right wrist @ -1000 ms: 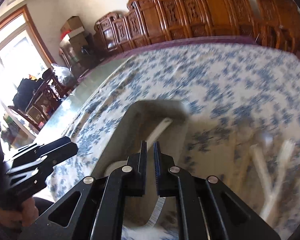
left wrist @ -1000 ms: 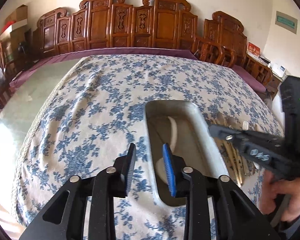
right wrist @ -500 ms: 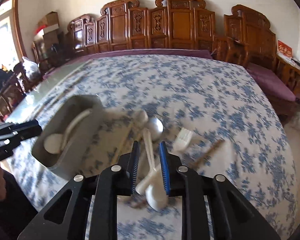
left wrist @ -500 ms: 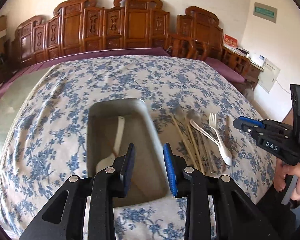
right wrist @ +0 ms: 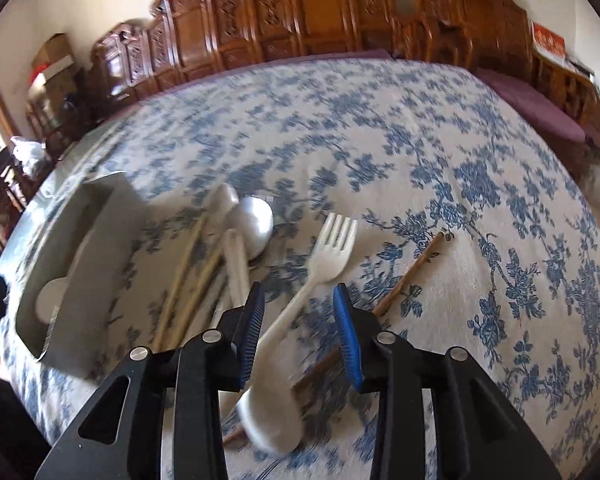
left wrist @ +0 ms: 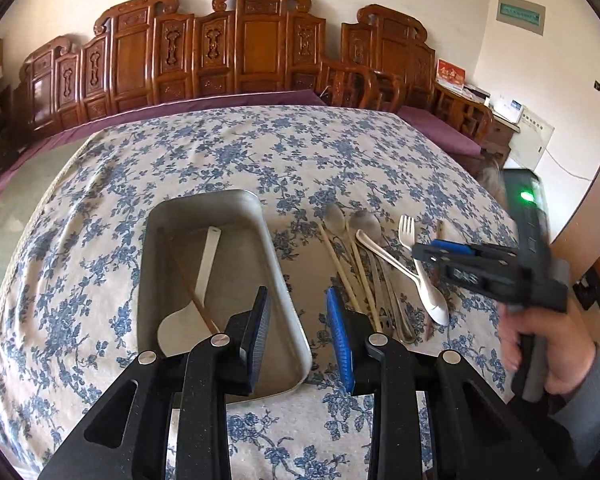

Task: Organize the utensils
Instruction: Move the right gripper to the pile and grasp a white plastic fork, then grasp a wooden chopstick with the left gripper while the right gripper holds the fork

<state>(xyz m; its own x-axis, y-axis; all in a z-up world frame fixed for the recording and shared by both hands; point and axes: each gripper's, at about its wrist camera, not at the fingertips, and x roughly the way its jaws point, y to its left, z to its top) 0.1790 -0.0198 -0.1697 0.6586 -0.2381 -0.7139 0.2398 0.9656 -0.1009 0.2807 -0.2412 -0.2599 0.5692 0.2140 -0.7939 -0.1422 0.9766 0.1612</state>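
The loose utensils lie in a bundle on the flowered tablecloth [left wrist: 228, 152], just right of the metal tray [left wrist: 278, 268]: a white plastic fork [right wrist: 332, 248], a white spoon [left wrist: 432, 300], two metal spoons [right wrist: 256, 224], several pale chopsticks [left wrist: 340, 264] and one dark wooden chopstick [right wrist: 408, 276] lying apart to the right. The tray already holds a white ladle-like spoon [left wrist: 196, 288] and a brown chopstick [left wrist: 188, 280].

A second ago the right gripper [right wrist: 300, 328] hung over the tray with its jaws nearly together; it now hovers over the bundle, jaws opening, the fork's handle in line between them but not pinched. This suggests one delivery is done and the next pick, probably the fork, has begun. The left gripper [left wrist: 298, 332] has drifted from the tray's left side to its right rim; it is partly parted and holds nothing, the rim only in line behind the gap.

The fork's handle crosses the white spoon and lies near the dark chopstick, so a low approach may disturb both. Open cloth lies to the right and beyond; the tray wall bounds the left.
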